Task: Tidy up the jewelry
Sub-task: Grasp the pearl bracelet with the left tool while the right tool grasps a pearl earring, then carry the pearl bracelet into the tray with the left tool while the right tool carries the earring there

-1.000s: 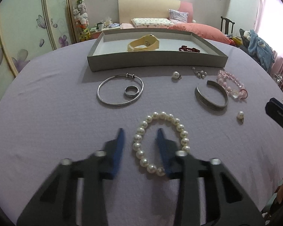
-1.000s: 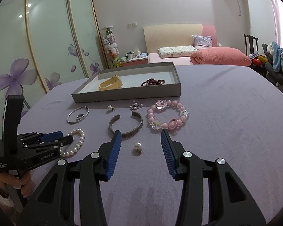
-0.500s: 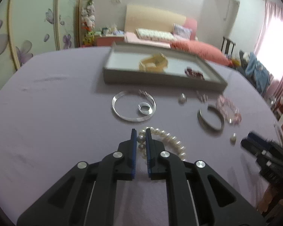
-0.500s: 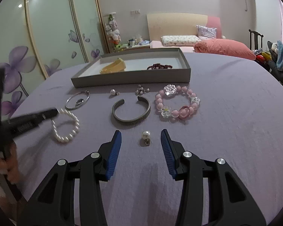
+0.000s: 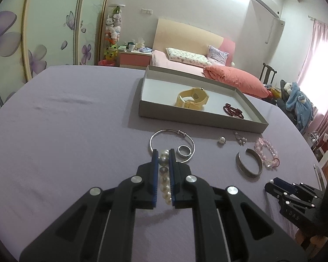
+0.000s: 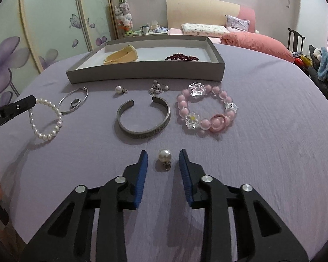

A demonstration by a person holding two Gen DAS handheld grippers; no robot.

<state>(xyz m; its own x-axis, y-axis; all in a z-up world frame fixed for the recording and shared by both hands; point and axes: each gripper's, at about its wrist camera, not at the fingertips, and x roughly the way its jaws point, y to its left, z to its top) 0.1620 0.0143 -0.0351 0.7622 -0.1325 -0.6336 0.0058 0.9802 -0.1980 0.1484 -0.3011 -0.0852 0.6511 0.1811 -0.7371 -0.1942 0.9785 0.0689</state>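
My left gripper is shut on the white pearl bracelet and holds it up off the purple cloth; the bracelet hangs from it in the right wrist view. My right gripper is open, low over the table, with a single pearl earring between its fingers. The grey tray at the back holds a yellow watch and a dark red bead string.
On the cloth lie a thin silver bangle with a ring inside, a grey cuff, a pink bead bracelet, another pearl earring and a small pearl cluster. A bed stands behind the table.
My left gripper closed on the pearl bracelet and lifted it off the cloth. My right gripper moved forward and down around the single pearl earring.
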